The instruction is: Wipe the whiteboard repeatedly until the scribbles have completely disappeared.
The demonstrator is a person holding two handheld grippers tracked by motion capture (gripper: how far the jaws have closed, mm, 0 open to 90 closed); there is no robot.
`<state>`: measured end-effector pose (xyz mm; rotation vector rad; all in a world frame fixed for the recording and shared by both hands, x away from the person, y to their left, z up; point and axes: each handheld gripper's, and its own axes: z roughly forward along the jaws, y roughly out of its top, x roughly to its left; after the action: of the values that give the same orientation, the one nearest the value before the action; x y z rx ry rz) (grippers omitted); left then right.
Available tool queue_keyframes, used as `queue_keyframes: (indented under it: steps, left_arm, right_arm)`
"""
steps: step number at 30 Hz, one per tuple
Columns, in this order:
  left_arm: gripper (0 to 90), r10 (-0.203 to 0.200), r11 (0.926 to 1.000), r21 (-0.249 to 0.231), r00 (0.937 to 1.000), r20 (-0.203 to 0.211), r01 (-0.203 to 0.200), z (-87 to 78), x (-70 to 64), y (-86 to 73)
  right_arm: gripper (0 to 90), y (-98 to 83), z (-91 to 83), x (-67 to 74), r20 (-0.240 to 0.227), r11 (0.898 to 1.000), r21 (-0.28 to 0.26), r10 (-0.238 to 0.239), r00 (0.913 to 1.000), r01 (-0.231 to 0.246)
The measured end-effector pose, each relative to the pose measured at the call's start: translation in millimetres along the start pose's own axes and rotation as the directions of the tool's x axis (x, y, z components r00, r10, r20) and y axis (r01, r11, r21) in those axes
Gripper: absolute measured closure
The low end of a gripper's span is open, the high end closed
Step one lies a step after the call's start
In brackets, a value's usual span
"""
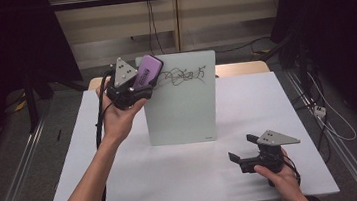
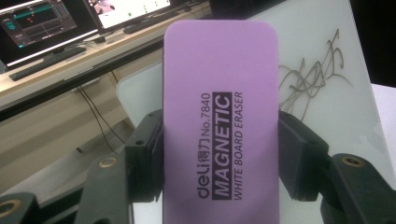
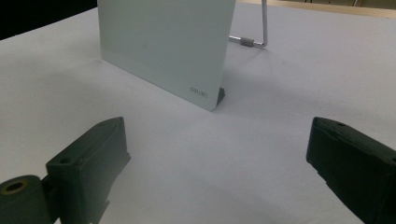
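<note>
Two grippers, one per hand, at a white table (image 1: 125,186). Left gripper (image 1: 137,87): raised at the upper left corner of the whiteboard, jaws pinching a purple magnetic whiteboard eraser (image 1: 147,71) by its long sides; in the left gripper view the eraser (image 2: 222,116) stands lengthwise between the two black pads, printed side to the camera. Whiteboard (image 1: 182,105): pale glass panel, propped upright on a wire stand (image 3: 254,35) at mid-table, bearing a black scribble (image 1: 184,75) along its top edge, just right of the eraser. Right gripper (image 1: 245,155): resting low on the table near the front right, well apart from the board, jaws spread wide with nothing between them.
</note>
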<state>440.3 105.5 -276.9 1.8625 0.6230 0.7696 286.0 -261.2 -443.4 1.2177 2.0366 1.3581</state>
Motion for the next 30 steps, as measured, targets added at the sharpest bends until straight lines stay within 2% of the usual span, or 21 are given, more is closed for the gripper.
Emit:
queue_keyframes:
  steps: [8,14,20,27,30]
  left_arm:
    - [41.2,-0.002,0.9999,0.014,0.9999,0.011,0.002,2.7,-1.2,-0.8]
    - [41.2,0.008,0.9995,0.031,0.9995,0.029,-0.008,6.7,-7.6,-2.4]
    - [41.0,0.017,0.9984,0.053,0.9977,0.066,-0.021,13.6,-17.0,-10.6]
    - [40.9,0.052,0.9943,0.087,0.9917,0.117,-0.063,21.7,-34.4,-19.3]
    - [40.9,0.062,0.9925,0.097,0.9905,0.123,-0.074,23.5,-40.1,-22.3]
  right_arm:
    - [5.1,0.0,0.4,0.3,0.007,1.000,0.002,0.003,1.0000,-0.003]
    - [5.1,0.1,0.7,0.8,0.003,1.000,0.003,0.002,1.0000,-0.002]
    - [5.1,0.0,0.5,1.1,0.002,1.000,0.005,0.005,1.0000,-0.005]
    - [5.1,0.0,0.6,1.1,0.003,1.000,0.006,0.002,1.0000,-0.002]
    - [5.1,0.0,0.3,1.2,0.003,1.000,0.006,0.004,1.0000,-0.004]
